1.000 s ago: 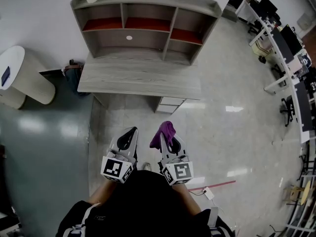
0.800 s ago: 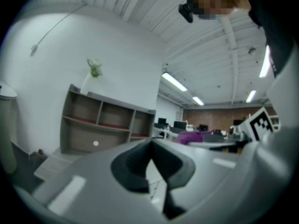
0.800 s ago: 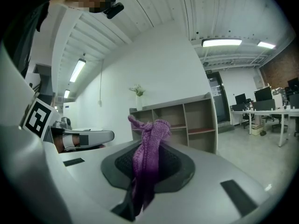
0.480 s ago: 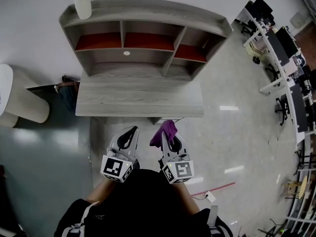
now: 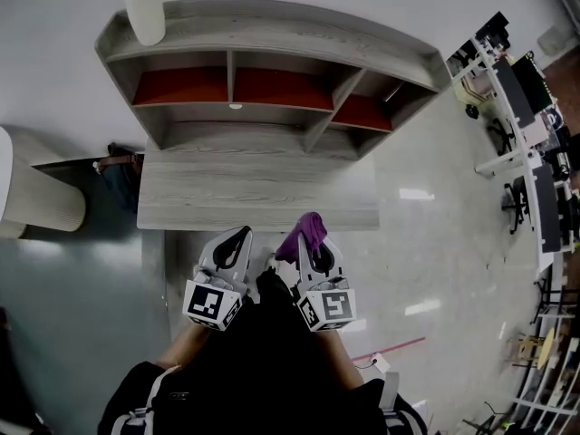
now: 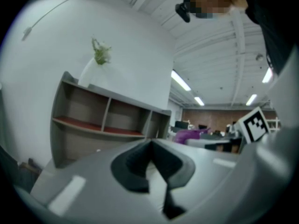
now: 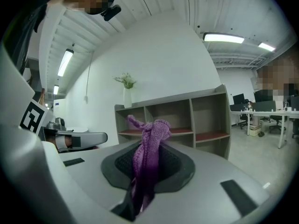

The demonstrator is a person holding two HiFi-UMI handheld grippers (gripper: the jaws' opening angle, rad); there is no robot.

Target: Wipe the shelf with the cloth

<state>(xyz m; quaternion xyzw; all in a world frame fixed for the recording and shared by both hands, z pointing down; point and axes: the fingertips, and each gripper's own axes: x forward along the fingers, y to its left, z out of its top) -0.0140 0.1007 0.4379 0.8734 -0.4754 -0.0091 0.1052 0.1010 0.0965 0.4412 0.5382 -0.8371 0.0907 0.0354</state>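
Note:
A grey wooden shelf unit [image 5: 263,43] with red-floored compartments stands on a grey desk [image 5: 258,193] against the white wall; it also shows in the left gripper view as the shelf [image 6: 103,120] and in the right gripper view as the shelf [image 7: 177,118]. My right gripper [image 5: 313,243] is shut on a purple cloth [image 5: 304,235], which bunches up between the jaws as the cloth [image 7: 145,155]. My left gripper [image 5: 237,243] is shut with nothing in it, beside the right one. Both hover at the desk's near edge, apart from the shelf.
A white vase [image 5: 144,7] with a green sprig stands on the shelf's top left corner. A round white unit [image 5: 36,198] sits left of the desk. Office desks and chairs [image 5: 526,134] line the right side. A red line [image 5: 390,347] marks the glossy floor.
The desk and shelf have drawn closer and grown larger in the head view. Both grippers keep the same pose, the cloth still held in the right one.

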